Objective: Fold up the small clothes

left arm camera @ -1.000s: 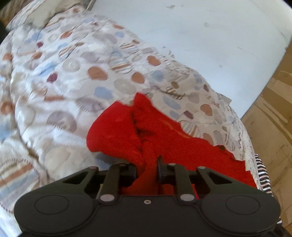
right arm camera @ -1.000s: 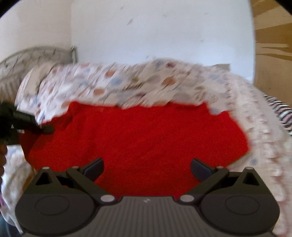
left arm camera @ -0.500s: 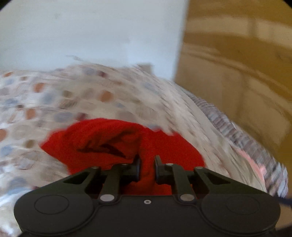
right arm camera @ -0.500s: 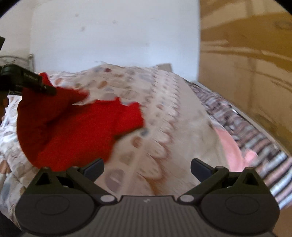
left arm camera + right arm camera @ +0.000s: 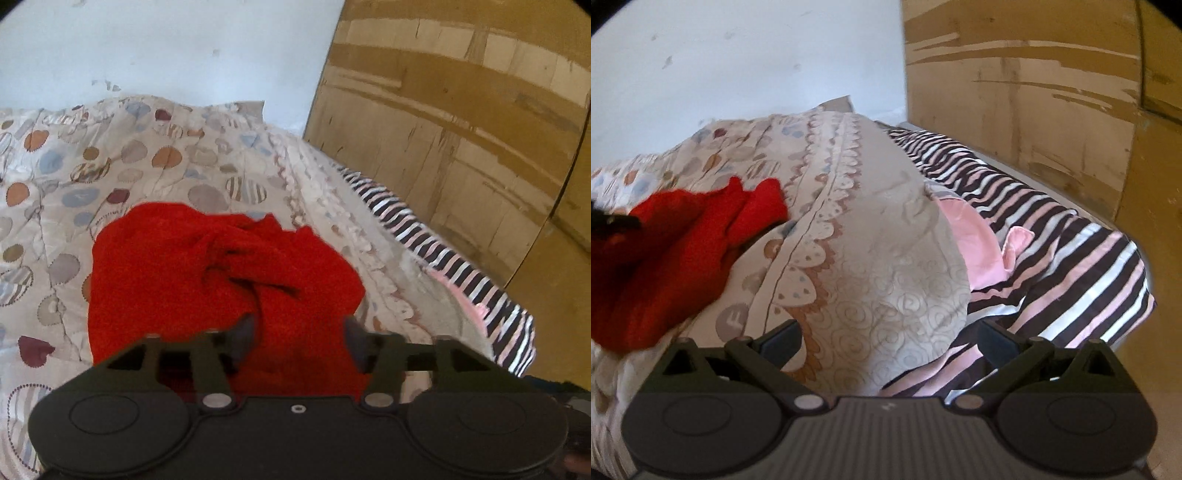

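Observation:
A red garment (image 5: 207, 273) lies bunched in folds on the patterned duvet (image 5: 110, 166). My left gripper (image 5: 299, 336) is open just above its near edge, with the red cloth showing between the spread fingers. In the right wrist view the red garment (image 5: 676, 254) sits at the far left, with the left gripper's dark tip over it. My right gripper (image 5: 890, 338) is open and empty, over the duvet's (image 5: 871, 258) rounded edge, apart from the garment.
A striped black, white and pink sheet (image 5: 1063, 236) and a pink cloth (image 5: 975, 236) lie right of the duvet. A wooden wardrobe (image 5: 461, 129) stands to the right, a white wall (image 5: 166, 48) behind the bed.
My left gripper has opened and let go of the red garment, which now lies bunched on the duvet. My right gripper has swung right, away from the garment, staying open.

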The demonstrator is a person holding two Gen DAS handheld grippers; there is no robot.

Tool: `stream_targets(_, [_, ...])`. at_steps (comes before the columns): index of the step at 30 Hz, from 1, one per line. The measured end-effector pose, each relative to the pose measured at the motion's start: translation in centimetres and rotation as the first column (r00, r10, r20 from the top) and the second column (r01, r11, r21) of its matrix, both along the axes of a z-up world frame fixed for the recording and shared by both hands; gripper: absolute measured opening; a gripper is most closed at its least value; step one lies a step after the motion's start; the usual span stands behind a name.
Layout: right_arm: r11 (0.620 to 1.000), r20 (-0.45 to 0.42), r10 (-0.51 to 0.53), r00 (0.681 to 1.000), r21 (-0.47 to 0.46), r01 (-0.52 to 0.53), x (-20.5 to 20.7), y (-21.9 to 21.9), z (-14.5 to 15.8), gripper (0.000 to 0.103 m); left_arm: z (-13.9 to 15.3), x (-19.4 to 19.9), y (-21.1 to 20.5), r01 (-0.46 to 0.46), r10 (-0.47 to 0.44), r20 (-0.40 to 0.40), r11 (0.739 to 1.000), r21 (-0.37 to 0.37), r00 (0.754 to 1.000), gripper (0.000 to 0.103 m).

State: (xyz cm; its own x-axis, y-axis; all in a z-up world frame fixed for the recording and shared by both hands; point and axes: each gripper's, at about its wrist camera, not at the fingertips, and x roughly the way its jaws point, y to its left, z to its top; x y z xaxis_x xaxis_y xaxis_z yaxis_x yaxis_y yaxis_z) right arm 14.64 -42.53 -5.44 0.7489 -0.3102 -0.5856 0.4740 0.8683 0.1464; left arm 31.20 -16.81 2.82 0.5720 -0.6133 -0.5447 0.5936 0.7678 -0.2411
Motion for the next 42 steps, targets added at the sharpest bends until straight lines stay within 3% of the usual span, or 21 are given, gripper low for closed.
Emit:
stream_targets(1, [1.0,0.013,-0.006,1.0,0.013,0.005,-0.7,0.0,0.1,0.103,0.3,-0.3,0.2,0.0,0.0,0.013,1.0,-0.004,1.0,0.082])
stream_targets(7, [0.998,0.044,0.035,0.998,0.046,-0.037,-0.4,1.1,0.9,0.103,2.3,-2.4,1.9,-0.04,0.039,0.108,0.999,0.009,0.993,0.102])
stream_targets(10, [0.996,0.064,0.073,0.995,0.045,-0.076,0.4,1.8,1.5,0.103,2.4,-3.1,2.9,-0.08,0.074,0.164,0.996,0.03,0.984,0.102])
stream_targets(13, [0.987,0.101,0.137,0.985,0.07,-0.145,1.7,2.3,2.4,0.103,1.2,-2.8,3.2,-0.094,0.07,0.176,0.987,0.13,0.982,0.102])
stream_targets(20, [0.935,0.238,0.271,0.933,0.163,-0.313,6.8,2.2,4.9,0.103,-0.2,-2.6,4.1,-0.094,0.061,0.182,0.979,0.18,0.981,0.102])
stream_targets(25, [0.885,0.272,0.344,0.899,0.227,-0.407,12.2,2.2,6.0,0.103,-0.8,-3.3,3.2,-0.091,0.014,0.278,0.96,0.265,0.96,0.102])
stream_targets(29, [0.802,0.29,0.39,0.874,0.359,-0.477,18.1,3.2,5.9,0.103,-1.4,-3.4,2.4,-0.063,-0.043,0.318,0.947,0.316,0.947,0.083])
stream_targets(31, [0.758,0.291,0.415,0.862,0.412,-0.505,21.1,3.7,5.8,0.103,-1.5,-3.2,2.0,-0.059,-0.053,0.317,0.941,0.334,0.947,0.068])
stream_targets(36, [0.716,0.26,0.449,0.855,0.467,-0.518,25.6,4.8,4.9,0.102,-1.4,-3.2,2.1,-0.075,-0.043,0.332,0.939,0.334,0.942,0.05])
stream_targets(41, [0.711,0.212,0.429,0.878,0.521,-0.472,27.6,4.9,3.1,0.081,-1.8,-3.2,2.2,-0.083,-0.031,0.325,0.94,0.331,0.945,0.039])
stream_targets(42, [0.716,0.198,0.421,0.885,0.526,-0.459,27.8,4.9,2.7,0.069,-1.8,-3.2,2.2,-0.084,-0.029,0.322,0.94,0.331,0.946,0.038])
